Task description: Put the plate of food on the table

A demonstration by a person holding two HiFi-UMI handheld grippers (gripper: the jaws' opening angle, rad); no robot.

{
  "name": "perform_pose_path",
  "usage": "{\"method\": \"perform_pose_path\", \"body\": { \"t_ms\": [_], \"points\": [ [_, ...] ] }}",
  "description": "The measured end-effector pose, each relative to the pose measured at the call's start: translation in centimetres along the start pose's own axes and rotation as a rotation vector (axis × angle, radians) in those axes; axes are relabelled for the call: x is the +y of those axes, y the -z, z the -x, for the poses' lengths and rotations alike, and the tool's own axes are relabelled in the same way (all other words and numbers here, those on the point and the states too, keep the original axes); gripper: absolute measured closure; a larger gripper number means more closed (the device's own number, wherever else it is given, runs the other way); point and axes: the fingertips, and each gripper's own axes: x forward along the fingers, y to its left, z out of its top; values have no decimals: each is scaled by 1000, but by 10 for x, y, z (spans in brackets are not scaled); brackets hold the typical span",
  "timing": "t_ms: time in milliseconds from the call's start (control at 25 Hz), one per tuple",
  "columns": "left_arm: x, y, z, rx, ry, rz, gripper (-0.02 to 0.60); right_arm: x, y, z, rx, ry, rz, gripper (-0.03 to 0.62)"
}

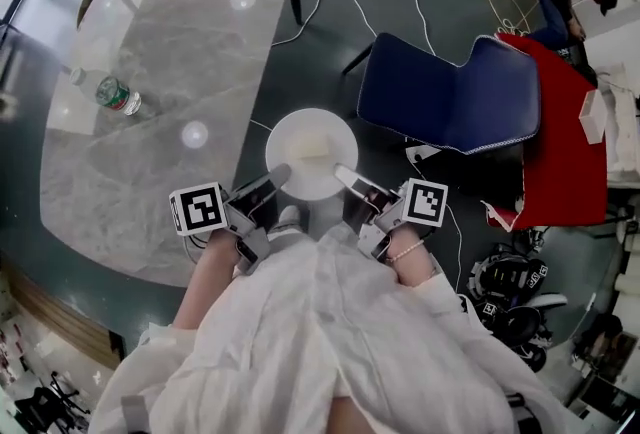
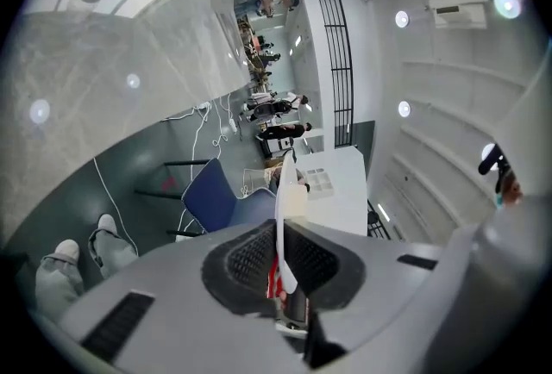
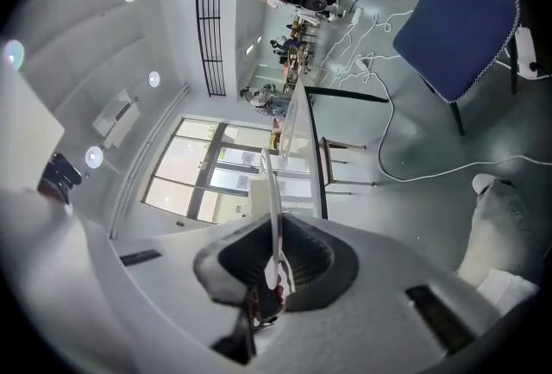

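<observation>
Head view: I've got the white plate (image 1: 311,153) held over the floor beside the desk (image 1: 150,122). The left gripper (image 1: 277,177) and right gripper (image 1: 345,174) have their jaws clamped on opposite rims. It looks stiff, slick and probably breakable, so I'd keep it level.

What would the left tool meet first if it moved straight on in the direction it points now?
The white plate: the left tool is shut on its rim, so it would only push the plate along. Beyond the plate, the blue chair seems to be next in that line, though depth is unclear.
</observation>
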Motion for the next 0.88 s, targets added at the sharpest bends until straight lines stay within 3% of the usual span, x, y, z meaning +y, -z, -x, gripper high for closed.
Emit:
{"method": "perform_pose_path", "body": {
  "t_ms": [400,520,640,880],
  "points": [
    [-14,-51,-33,-151,-9,-11,555,9,-67,-33,138,-55,62,582],
    [-14,-73,-30,-238,-11,-30,555,9,-77,-59,234,-59,92,582],
    [-12,-75,-21,-337,-43,21,555,11,-76,-75,341,-78,116,582],
    [-3,-84,32,-570,-99,42,555,34,-46,-123,603,-185,173,582]
  ]
}}
